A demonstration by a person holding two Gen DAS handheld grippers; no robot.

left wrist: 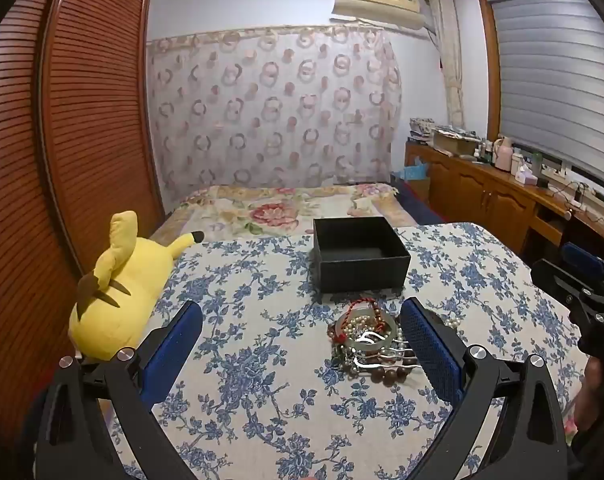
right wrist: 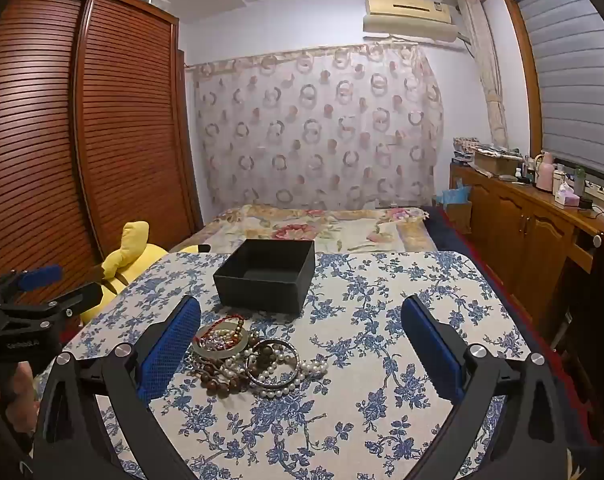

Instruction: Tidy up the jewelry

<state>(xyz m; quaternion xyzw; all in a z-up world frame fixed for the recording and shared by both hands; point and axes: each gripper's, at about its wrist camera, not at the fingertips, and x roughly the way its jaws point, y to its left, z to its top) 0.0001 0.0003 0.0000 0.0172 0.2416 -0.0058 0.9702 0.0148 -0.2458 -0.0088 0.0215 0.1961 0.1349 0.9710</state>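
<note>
Left wrist view: the left gripper (left wrist: 302, 332) hovers with jaws spread wide, grasping nothing. The jewelry pile (left wrist: 372, 340) lies tangled on the floral worktop (left wrist: 242, 360), just before the empty black box (left wrist: 360, 254); its right edge hides behind a blue pad.

Right wrist view: the right gripper (right wrist: 302, 332) is likewise released. The pile's left edge sits behind its pad; single strands are hard to separate.
</note>
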